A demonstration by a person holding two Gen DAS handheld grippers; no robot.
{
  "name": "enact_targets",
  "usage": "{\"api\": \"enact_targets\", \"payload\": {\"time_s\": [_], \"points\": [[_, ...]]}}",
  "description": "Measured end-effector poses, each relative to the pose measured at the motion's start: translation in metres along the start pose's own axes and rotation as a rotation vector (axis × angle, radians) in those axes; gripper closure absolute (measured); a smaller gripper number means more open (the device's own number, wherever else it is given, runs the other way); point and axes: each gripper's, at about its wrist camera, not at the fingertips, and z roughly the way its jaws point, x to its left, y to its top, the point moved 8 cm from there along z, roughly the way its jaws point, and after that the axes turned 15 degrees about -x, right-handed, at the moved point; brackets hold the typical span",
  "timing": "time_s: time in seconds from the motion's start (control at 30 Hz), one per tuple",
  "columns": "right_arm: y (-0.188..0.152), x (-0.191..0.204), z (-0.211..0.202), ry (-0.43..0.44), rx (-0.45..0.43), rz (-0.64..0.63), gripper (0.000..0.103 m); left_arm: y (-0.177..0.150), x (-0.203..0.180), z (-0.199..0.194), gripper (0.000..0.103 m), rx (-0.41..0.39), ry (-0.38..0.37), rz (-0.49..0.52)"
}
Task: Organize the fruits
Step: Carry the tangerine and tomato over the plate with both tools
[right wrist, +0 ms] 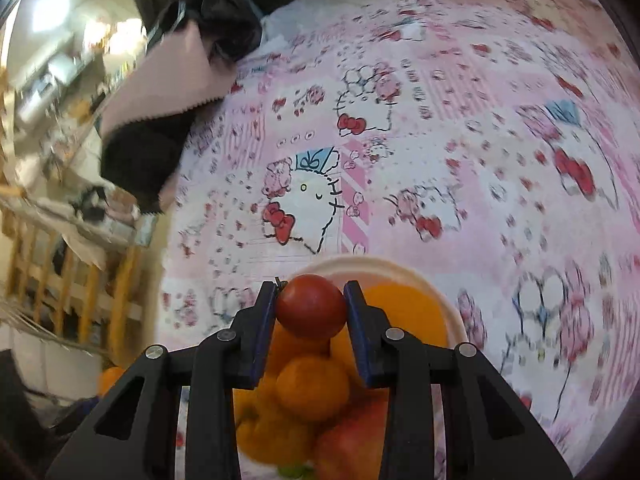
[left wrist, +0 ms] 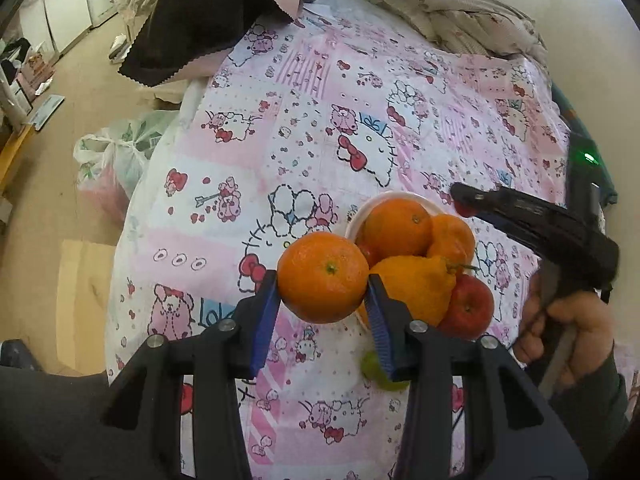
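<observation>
My left gripper [left wrist: 323,286] is shut on an orange [left wrist: 322,276] and holds it above the bed, just left of a white bowl [left wrist: 394,199]. The bowl holds oranges [left wrist: 398,226], a bumpy orange citrus [left wrist: 416,286] and a red apple [left wrist: 468,306]. A green fruit [left wrist: 374,366] lies on the sheet below the bowl. My right gripper [right wrist: 310,306] is shut on a small red fruit [right wrist: 311,306] above the bowl [right wrist: 400,270]. It also shows in the left wrist view [left wrist: 464,204], over the bowl's far right side.
The pink cartoon-print sheet [left wrist: 280,120] covers the bed. A black and pink cloth [left wrist: 200,28] and a floral blanket [left wrist: 460,12] lie at the far edge. A plastic bag [left wrist: 116,160] sits on the floor to the left.
</observation>
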Motion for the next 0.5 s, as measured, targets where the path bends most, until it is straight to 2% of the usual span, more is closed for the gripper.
{"api": "enact_targets", "payload": {"time_s": [0.17,0.37,0.4,0.43,0.5], "points": [[-0.003,-0.005,0.033,-0.055,0.065,-0.048,0.067,0.004,0.001,0.006,0.065,0.004,0.001,-0.006],[-0.008,-0.012,0.037,-0.064,0.103,-0.030,0.064,0.005,0.000,0.007,0.064,0.009,-0.004,-0.013],[-0.007,-0.012,0.033,-0.063,0.097,-0.023,0.060,0.004,0.000,0.007,0.064,0.009,-0.006,-0.012],[-0.006,-0.012,0.027,-0.057,0.089,-0.015,0.051,0.004,-0.001,0.006,0.064,0.008,-0.006,-0.008],[-0.001,-0.010,0.012,-0.060,0.060,-0.007,0.050,0.003,-0.002,0.007,0.064,0.008,-0.007,-0.004]]}}
